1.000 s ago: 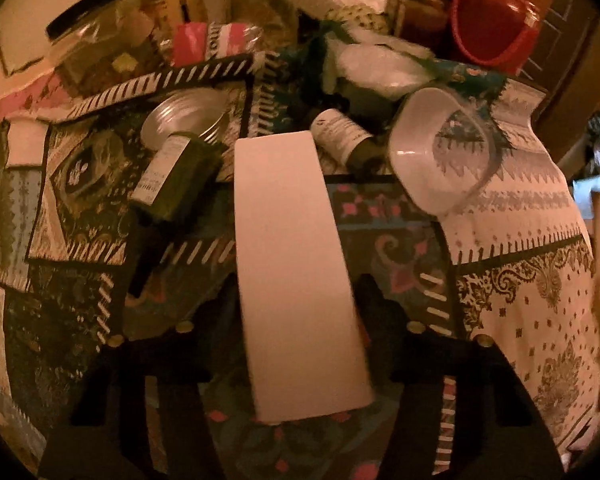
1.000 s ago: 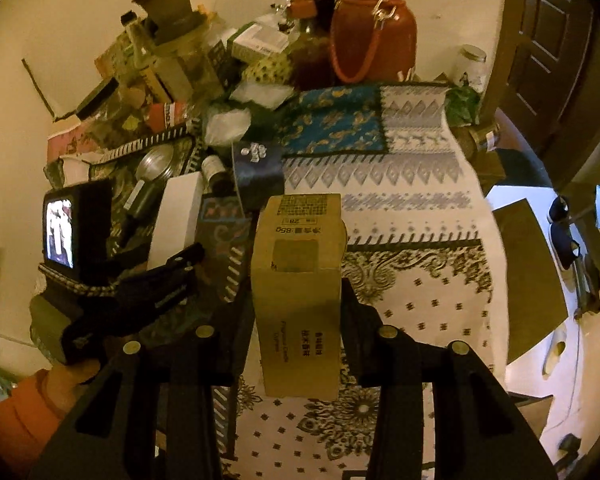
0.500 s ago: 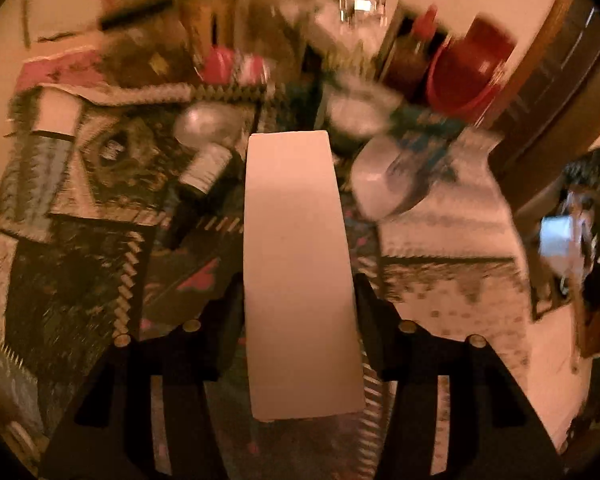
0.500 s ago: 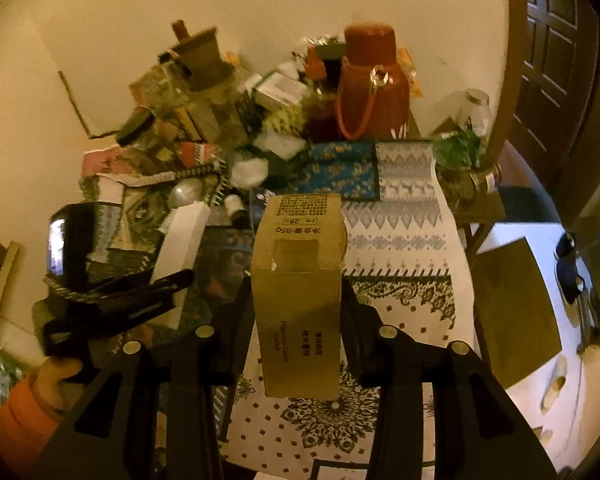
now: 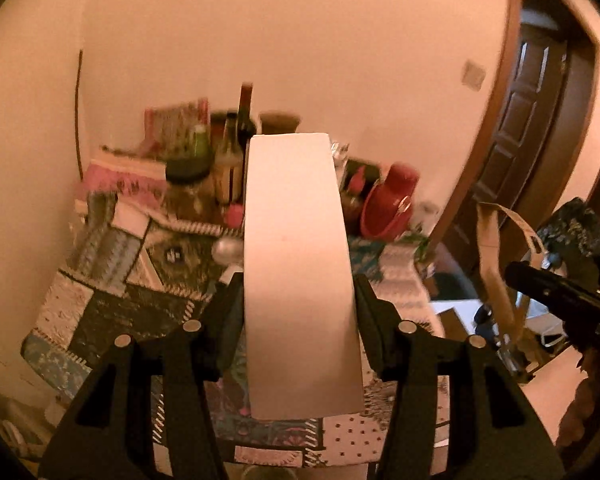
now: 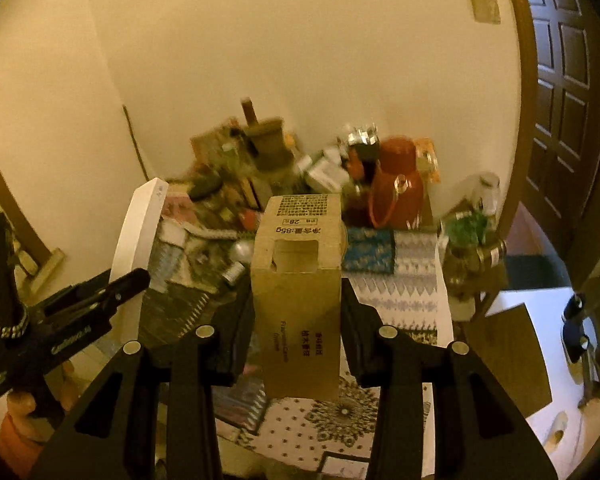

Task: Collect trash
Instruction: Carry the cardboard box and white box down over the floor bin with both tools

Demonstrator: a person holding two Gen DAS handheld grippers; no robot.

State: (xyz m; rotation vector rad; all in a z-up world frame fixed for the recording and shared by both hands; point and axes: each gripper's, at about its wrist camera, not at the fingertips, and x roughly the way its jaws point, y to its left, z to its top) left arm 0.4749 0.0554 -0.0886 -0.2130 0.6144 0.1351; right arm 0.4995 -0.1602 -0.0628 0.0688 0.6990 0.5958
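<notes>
you've lifted both boxes up off the patchwork-clothed desk (image 6: 412, 280), cluttered beneath a bare wall beside a dark door (image 6: 560, 120). your left gripper (image 5: 300, 300) jaws clamp a plain white box (image 5: 296, 272); your right gripper (image 6: 298, 312) jaws clamp a printed brown carton (image 6: 296, 296).

Above the near end of a cluttered table (image 6: 416, 304), a cardboard carton (image 6: 298, 300) sits between the jaws of the right gripper (image 6: 298, 312), while to its left a flat box (image 5: 300, 276) is clamped in the left gripper (image 5: 300, 312). Bottles (image 5: 236, 148) and a thermos jug (image 6: 396, 188) crowd the table's far end against the wall (a panelled door (image 6: 568, 120) stands right of the table).
</notes>
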